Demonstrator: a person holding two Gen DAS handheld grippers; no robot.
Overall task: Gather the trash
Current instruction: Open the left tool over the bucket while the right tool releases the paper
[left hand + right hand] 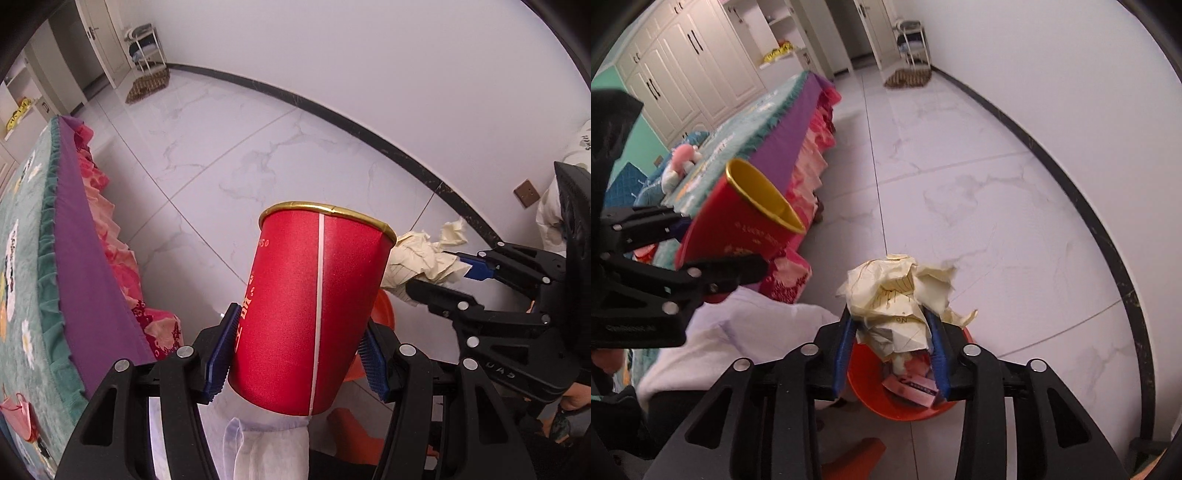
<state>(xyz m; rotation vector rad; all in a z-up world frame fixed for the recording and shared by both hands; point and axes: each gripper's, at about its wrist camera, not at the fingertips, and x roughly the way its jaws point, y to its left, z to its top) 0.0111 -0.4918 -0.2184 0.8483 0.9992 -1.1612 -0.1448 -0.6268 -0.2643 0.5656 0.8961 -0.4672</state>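
Note:
A red paper cup [314, 295] with a gold rim sits tilted between the blue pads of my left gripper [301, 325], which is shut on its lower half. The same cup [738, 229] shows at the left of the right wrist view, held by the left gripper [720, 243]. My right gripper [888, 321] grips a ball of crumpled cream paper [894, 291] right above an orange bin [871, 398]. In the bin lies a pink box [916, 387]. The left wrist view shows the right gripper [436, 275] with the paper [421, 254] beside the cup, the orange bin [384, 314] partly hidden behind it.
A bed [44, 258] with a teal cover, purple sheet and pink frill runs along the left. White marble floor [979, 184] stretches to a wall with a dark skirting [1108, 229]. A white cloth [738, 325] lies low at the left, next to the bin. White wardrobes [687, 62] stand far back.

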